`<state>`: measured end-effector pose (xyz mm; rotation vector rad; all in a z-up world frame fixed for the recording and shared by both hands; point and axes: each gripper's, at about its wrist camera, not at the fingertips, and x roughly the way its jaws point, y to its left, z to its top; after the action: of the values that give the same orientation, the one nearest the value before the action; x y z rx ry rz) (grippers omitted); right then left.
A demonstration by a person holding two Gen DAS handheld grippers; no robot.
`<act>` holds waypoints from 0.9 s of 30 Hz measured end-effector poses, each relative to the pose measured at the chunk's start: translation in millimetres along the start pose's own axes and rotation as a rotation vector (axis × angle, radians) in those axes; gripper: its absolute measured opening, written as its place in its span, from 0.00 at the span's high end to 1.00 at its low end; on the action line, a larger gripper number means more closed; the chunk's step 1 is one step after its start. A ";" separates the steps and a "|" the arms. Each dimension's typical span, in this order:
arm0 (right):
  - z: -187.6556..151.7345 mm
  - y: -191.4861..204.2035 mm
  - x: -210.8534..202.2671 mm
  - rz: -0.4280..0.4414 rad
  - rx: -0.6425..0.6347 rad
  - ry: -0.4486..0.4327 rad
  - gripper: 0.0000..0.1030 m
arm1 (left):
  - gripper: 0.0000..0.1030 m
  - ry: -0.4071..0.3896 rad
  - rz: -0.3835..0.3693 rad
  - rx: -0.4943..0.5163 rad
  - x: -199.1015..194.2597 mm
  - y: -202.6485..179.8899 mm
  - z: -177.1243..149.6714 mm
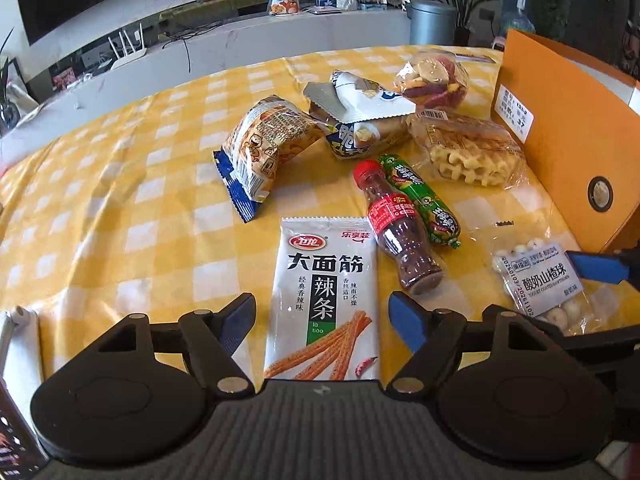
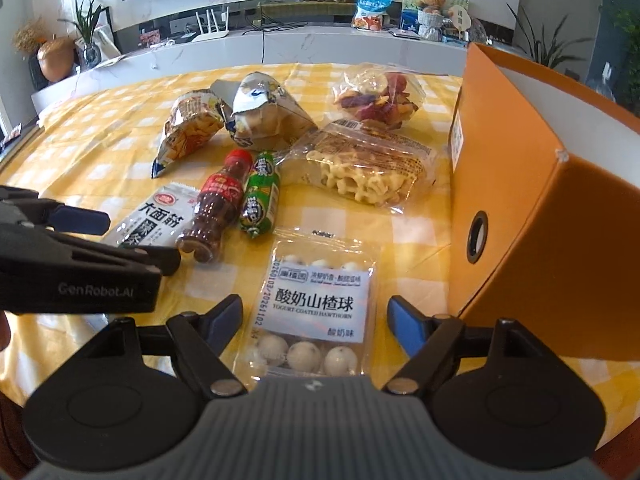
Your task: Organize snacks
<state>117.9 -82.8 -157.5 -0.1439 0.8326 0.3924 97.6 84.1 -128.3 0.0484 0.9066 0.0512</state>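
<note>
**Sizing up two flat snack packs before the lift**

Looking along the left hand-held gripper (image 1: 322,322), its blue-padded jaws stand wide apart, holding nothing, either side of the flat white foil packet of spicy gluten strips (image 1: 325,300), which lies at the near edge of the counter (image 1: 120,208) on its yellow-and-white checked cloth. The packet looks light, thin, limp and slick; pinching across its narrow width near the crimped top seam should hold best. Just beside it lie a small brown plastic cola-shaped bottle with a red cap (image 1: 394,228), rigid and likely to roll, and a green film-wrapped sausage (image 1: 424,200), touching it.

From the right wrist, the right hand-held gripper (image 2: 316,322) is likewise spread open and empty around the clear plastic clamshell tray of white yogurt-coated hawthorn balls (image 2: 316,304), near the counter's right front corner. Its thin shell is stiff but probably crushable, so a gentle squeeze on the long side walls suits. The tall orange cardboard box (image 2: 560,208) stands just beside it.
</note>
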 end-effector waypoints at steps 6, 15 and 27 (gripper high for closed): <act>-0.9 6.7 -3.8 0.018 -0.031 -0.007 0.38 | 0.29 -0.004 -0.039 -0.026 -2.7 0.7 -1.3; -6.2 -4.3 -5.2 0.097 -0.079 -0.037 0.40 | 0.31 -0.026 -0.020 -0.049 -5.1 -2.0 -6.3; -8.2 -9.9 -6.7 0.159 -0.150 -0.054 0.43 | 0.40 -0.040 -0.009 -0.063 -7.6 -4.1 -7.8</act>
<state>112.1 -96.0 -158.2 -0.2062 0.7636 0.6059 86.9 79.6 -127.4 -0.0129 0.8650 0.0704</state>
